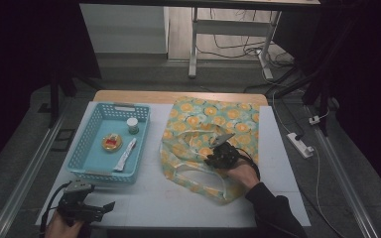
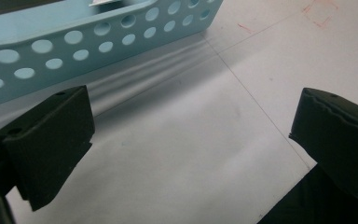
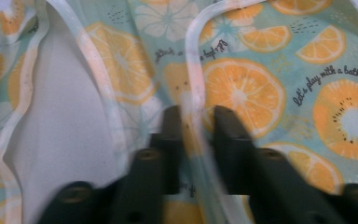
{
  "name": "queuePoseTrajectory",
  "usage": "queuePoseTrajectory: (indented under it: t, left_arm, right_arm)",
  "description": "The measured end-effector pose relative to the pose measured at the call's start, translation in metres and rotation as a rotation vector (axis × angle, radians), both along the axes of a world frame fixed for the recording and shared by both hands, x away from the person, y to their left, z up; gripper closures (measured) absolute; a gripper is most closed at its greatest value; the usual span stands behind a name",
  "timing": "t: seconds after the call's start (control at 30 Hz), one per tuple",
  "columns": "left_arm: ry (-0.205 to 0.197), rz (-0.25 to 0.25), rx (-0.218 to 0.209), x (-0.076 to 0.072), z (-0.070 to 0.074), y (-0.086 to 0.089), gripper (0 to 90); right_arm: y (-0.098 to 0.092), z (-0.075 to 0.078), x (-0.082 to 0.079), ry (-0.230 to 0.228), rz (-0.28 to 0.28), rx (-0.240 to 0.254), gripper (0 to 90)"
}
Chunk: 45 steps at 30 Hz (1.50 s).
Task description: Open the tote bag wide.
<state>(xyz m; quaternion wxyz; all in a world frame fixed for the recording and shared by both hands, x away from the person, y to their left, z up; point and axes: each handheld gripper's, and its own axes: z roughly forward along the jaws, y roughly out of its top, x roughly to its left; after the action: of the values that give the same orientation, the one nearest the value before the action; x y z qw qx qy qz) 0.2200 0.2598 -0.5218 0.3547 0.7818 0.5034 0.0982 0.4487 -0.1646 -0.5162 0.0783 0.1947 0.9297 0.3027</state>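
Right gripper pinched on fruit-print tote bag edge, seemingly; lift gently. Left gripper wide open, empty.

the left gripper sits low at the near left of the high view, held in the left hand and pointing right, roughly level. its two black jaws stand wide apart with nothing between them. the right gripper lies farther in, its jaws drawn close together and pinching a fold of cloth. the right hand grips it from behind, a dark sleeve running back toward the near edge.
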Motion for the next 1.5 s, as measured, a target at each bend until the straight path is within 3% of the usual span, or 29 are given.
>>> queuePoseTrajectory:
  t: [0.07,0.2,0.43,0.5,0.67,1.2,1.5]
  left_arm:
    - [0.000,0.000,0.000,0.000,0.000,0.000,0.0]
    - [0.001,-0.001,0.002,0.000,0.000,0.000,0.0]
    - [0.000,0.000,0.000,0.000,0.000,0.000,0.0]
    - [0.000,0.000,0.000,0.000,0.000,0.000,0.0]
    - [0.001,-0.001,0.001,0.000,0.000,0.000,0.0]
    - [0.000,-0.002,0.005,0.000,0.000,-0.001,0.0]
    - [0.004,-0.002,0.005,0.001,0.000,-0.001,0.0]
  right_arm:
    - [0.000,0.000,0.001,0.010,-0.004,0.001,89.2]
    - [0.002,0.002,0.001,0.007,-0.013,-0.003,89.9]
    - [-0.002,0.014,0.004,0.027,-0.063,0.073,90.0]
    - [-0.002,0.016,0.004,0.029,-0.064,0.075,90.0]
    - [-0.002,0.032,0.002,0.004,-0.079,0.118,90.0]
    - [0.003,0.063,0.000,-0.052,-0.089,0.144,90.0]
    - [0.001,0.082,0.002,-0.073,-0.111,0.199,90.0]
